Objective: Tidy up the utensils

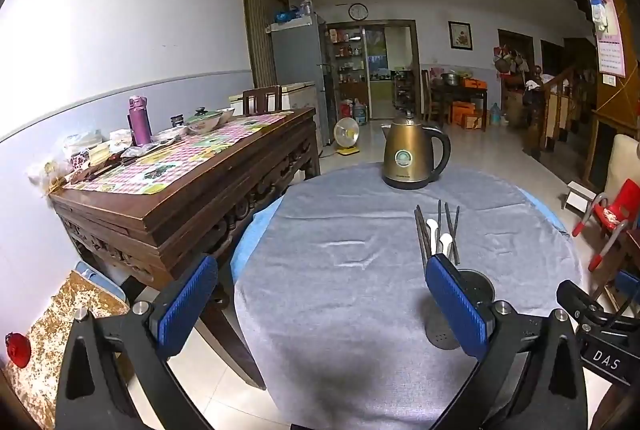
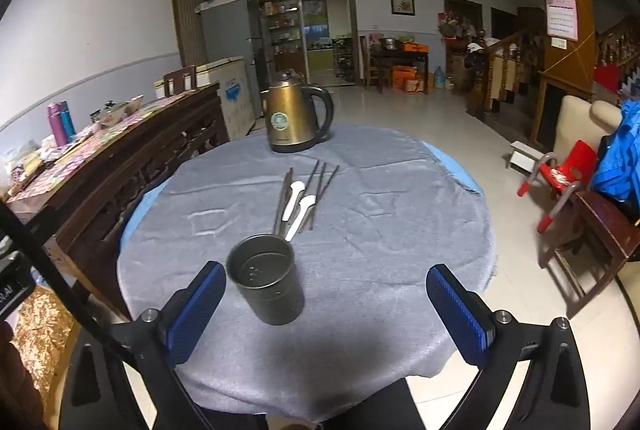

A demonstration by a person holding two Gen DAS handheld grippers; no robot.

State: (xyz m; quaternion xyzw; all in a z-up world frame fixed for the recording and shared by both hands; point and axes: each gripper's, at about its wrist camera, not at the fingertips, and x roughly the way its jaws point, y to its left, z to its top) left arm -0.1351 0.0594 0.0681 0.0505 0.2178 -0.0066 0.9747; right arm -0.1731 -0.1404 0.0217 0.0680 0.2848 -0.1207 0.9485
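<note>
Utensils (image 1: 438, 234) lie in a loose bundle near the middle of your counter (image 1: 340, 270) in the left wrist view: dark chopsticks and two white spoons, pointing toward the far edge where the kettle (image 1: 412, 154) stands. Your left gripper (image 1: 320, 306) hangs over the near edge with its jaws wide and nothing between them. Its right finger hides much of the metal holder (image 1: 470, 294), so from here you cannot judge the holder's rim.

From the right wrist view, the metal holder (image 2: 266, 280) stands upright and empty, just beside the near ends of the utensils (image 2: 304, 198). Your right gripper (image 2: 326, 310) also has its jaws wide and empty, the left finger close to the holder's wall. Swing inward carelessly and you may knock the light holder over; pinch the bundle loosely and thin chopsticks may slip out.
</note>
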